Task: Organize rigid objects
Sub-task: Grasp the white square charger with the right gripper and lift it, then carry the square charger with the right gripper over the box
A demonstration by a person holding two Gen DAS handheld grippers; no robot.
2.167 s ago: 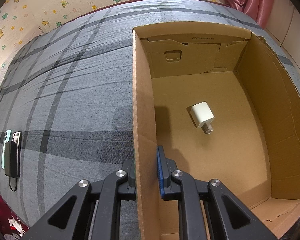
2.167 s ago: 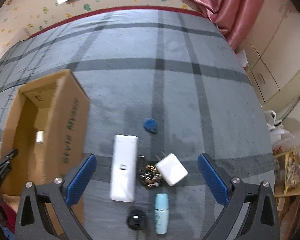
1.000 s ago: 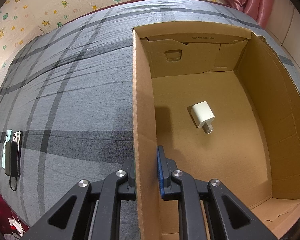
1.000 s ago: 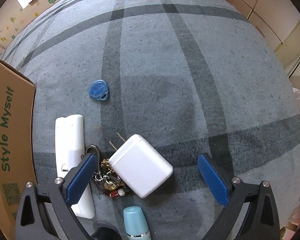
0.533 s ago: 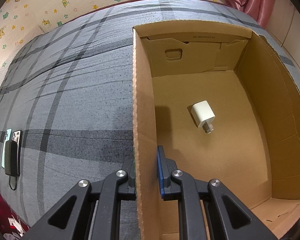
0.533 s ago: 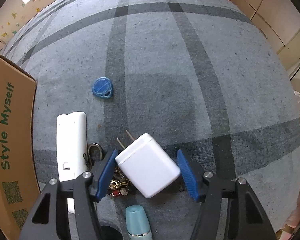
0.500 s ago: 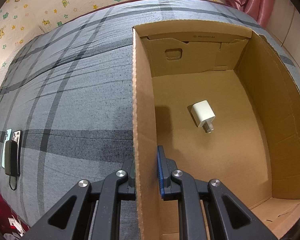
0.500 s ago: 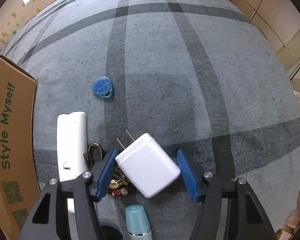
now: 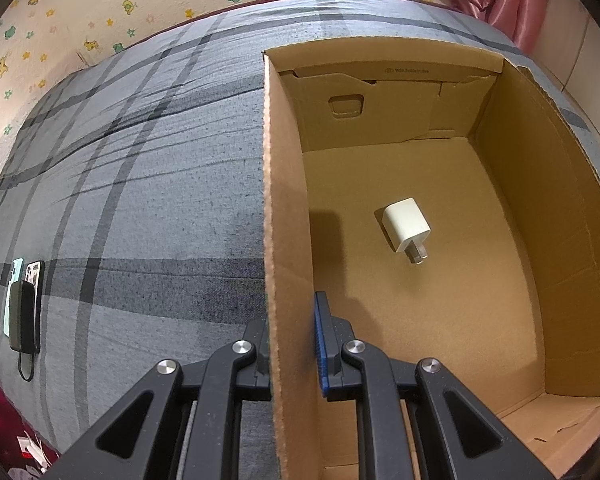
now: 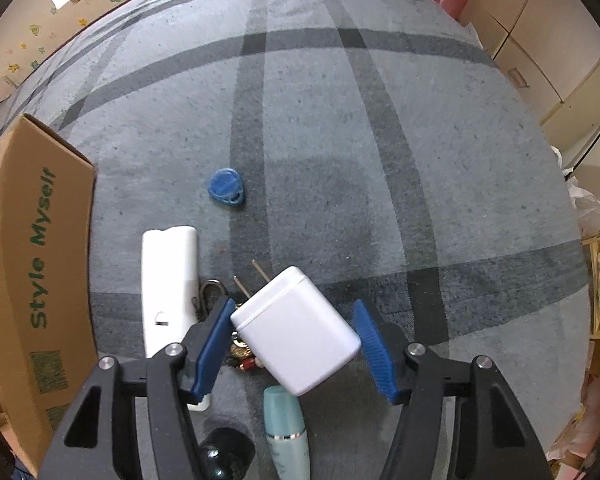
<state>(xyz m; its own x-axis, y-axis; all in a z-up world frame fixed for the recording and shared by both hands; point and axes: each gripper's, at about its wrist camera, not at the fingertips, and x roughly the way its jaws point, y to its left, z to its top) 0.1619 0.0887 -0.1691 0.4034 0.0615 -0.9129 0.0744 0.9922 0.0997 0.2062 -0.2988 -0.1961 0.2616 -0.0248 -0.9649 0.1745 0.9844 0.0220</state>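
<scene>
So the left tool point(image 9: 291, 344) was clamped tight on the near wall of the cardboard box point(image 9: 284, 208), one finger outside the box, the blue-padded one inside. That wall ran straight up the middle of the left wrist view, and the box sat on a grey plaid bed point(image 9: 140, 184). Inside, on the box floor right of centre, lay a small white charger point(image 9: 406, 226) with its prongs pointing toward the lower right. Way off at the left edge of that frame there were a couple of phones point(image 9: 24, 304) on the bed, one with a dark pack and cable on top.

Over in the right wrist view, the right tool point(image 10: 294, 334) had the big white plug adapter point(image 10: 296, 330) pinched between its blue pads, corner to corner, prongs sticking toward the upper left. Just left of it lay a long white remote point(image 10: 168, 280), with a bunch of keys point(image 10: 220, 320) partly hidden under the adapter and the left pad. A blue tag point(image 10: 226, 192) sat above, well apart from the rest. At the bottom edge were a teal tube point(image 10: 286, 432) and something round and black point(image 10: 220, 452), can't tell what. The box showed at the left edge of this frame too, green lettering on its side.
</scene>
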